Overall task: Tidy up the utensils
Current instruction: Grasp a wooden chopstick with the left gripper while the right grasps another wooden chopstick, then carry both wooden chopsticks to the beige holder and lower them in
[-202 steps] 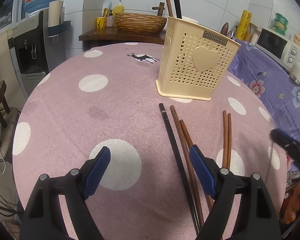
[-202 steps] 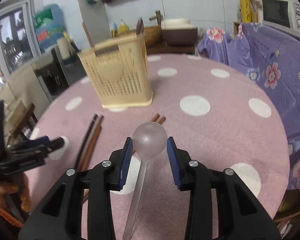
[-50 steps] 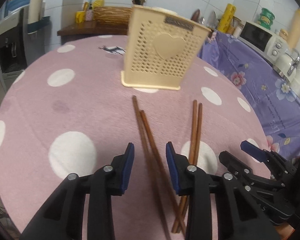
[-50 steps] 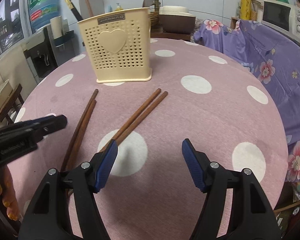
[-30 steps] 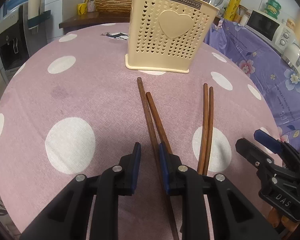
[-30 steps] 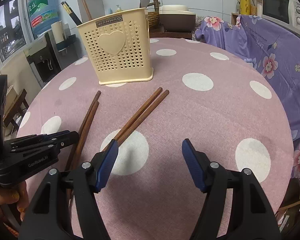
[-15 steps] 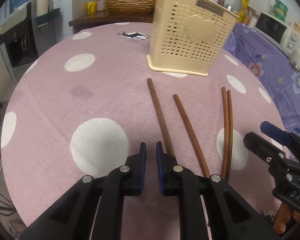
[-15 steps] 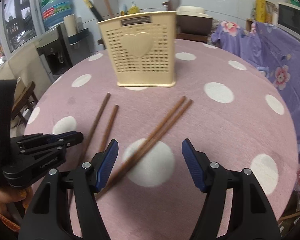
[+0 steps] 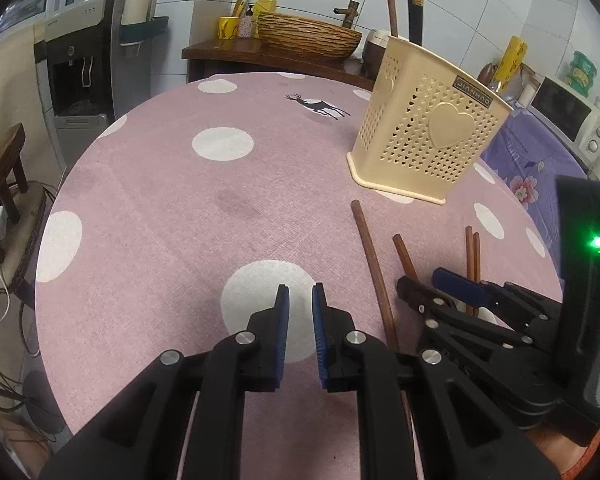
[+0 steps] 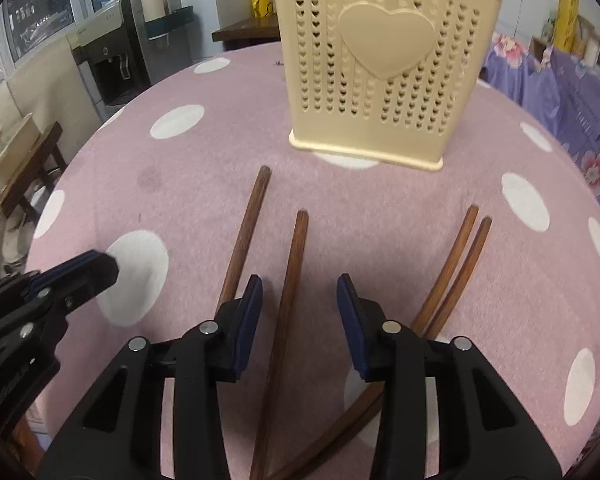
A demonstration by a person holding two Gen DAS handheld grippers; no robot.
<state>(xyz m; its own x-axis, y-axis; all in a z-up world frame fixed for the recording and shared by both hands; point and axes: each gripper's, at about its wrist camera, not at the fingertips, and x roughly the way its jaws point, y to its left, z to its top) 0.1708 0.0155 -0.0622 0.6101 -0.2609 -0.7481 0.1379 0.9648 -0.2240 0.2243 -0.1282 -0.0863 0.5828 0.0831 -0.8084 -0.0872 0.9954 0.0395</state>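
While the right gripper [image 10: 299, 300] fingers close astride one chopstick [image 10: 290, 280], left gripper [image 9: 298, 300] nearly shut, empty, over bare tablecloth [image 9: 160, 208].

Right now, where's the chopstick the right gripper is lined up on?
Right wrist view: the chopstick lies on the pink tablecloth between the right gripper fingers, untouched, another chopstick just left.

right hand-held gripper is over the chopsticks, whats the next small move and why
Probably close the right hand-held gripper the rest of the way on the brown chopstick lying between its blue pads. Its jaws have just been closing but do not yet press on the stick. The left hand-held gripper is nearly shut on nothing, and the cream holder stands just beyond on the table.
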